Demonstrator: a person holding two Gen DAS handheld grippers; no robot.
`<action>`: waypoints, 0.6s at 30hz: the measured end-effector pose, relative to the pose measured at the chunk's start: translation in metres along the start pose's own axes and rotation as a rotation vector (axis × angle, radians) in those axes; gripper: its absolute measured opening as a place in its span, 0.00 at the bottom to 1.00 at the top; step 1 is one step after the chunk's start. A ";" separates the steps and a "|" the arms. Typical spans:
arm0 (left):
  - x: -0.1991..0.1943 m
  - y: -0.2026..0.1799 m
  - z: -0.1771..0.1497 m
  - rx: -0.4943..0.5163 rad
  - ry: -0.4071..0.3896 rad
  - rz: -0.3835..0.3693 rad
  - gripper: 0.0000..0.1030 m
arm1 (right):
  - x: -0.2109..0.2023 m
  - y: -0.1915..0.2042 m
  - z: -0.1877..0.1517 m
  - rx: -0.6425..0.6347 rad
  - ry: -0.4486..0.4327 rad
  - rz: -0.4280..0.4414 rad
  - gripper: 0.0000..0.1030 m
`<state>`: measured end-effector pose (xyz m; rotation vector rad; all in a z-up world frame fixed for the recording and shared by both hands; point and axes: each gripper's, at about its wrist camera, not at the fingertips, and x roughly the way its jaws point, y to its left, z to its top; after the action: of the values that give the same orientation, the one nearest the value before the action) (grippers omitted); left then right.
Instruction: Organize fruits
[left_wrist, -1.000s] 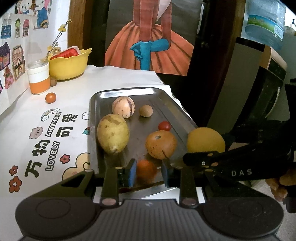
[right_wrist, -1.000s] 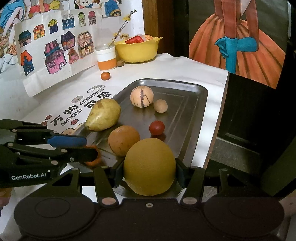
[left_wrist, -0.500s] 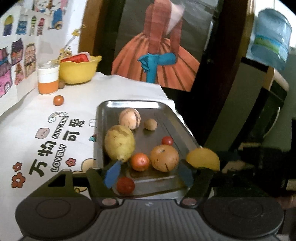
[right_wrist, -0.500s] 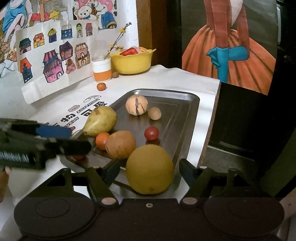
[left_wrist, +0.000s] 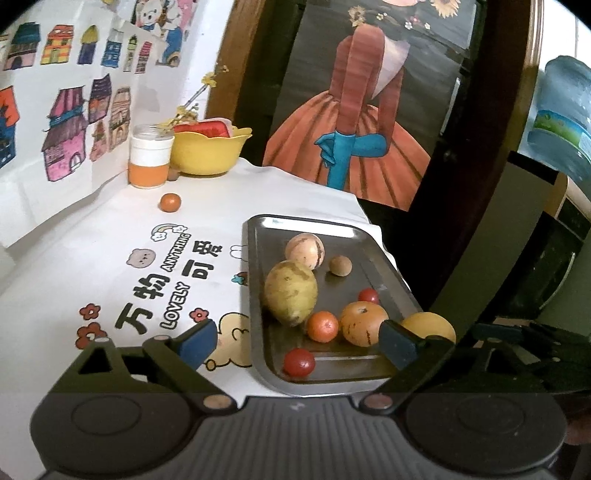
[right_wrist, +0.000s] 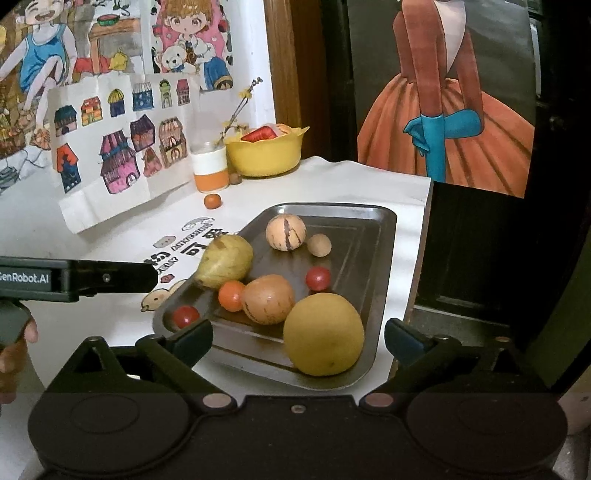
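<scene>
A steel tray (left_wrist: 317, 226) (right_wrist: 384, 258) holds several fruits: a yellow-green pear (left_wrist: 290, 291) (right_wrist: 226, 261), a striped pale melon (left_wrist: 304, 250) (right_wrist: 286, 232), a small tan ball (left_wrist: 340, 265) (right_wrist: 318, 244), an orange tangerine (left_wrist: 322, 326) (right_wrist: 231, 295), a striped orange fruit (left_wrist: 364, 323) (right_wrist: 268, 299), two red tomatoes (left_wrist: 299, 362) (right_wrist: 318, 278) and a big yellow citrus (left_wrist: 430, 326) (right_wrist: 323, 339). My left gripper (left_wrist: 297, 343) is open, hanging before the tray's near edge. My right gripper (right_wrist: 297, 338) is open too, with the yellow citrus resting on the tray between its spread fingers.
On the white printed cloth (left_wrist: 110, 266) a lone small orange fruit (left_wrist: 170, 202) (right_wrist: 212, 201) lies near an orange-and-white jar (left_wrist: 150, 157) and a yellow bowl (left_wrist: 207, 151) with red contents. The table edge drops off right of the tray. A hand (right_wrist: 14, 354) holds the left gripper body.
Both grippers opened and pulled back. The left one let the tangerine go onto the tray; the right one released the yellow citrus at the tray's near corner.
</scene>
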<state>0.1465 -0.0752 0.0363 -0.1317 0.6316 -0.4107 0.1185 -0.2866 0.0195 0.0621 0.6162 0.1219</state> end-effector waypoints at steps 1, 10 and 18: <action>-0.002 0.001 0.000 -0.007 -0.003 0.001 0.94 | -0.002 0.000 0.000 0.000 -0.005 -0.002 0.98; -0.012 0.002 0.000 -0.033 -0.017 0.000 0.95 | -0.017 -0.002 -0.002 0.028 -0.029 -0.007 0.99; -0.024 0.000 -0.002 -0.036 -0.036 -0.004 0.98 | -0.031 0.004 -0.007 0.027 -0.048 -0.014 0.99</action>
<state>0.1279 -0.0650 0.0475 -0.1741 0.6033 -0.4006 0.0889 -0.2869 0.0325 0.0864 0.5701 0.0982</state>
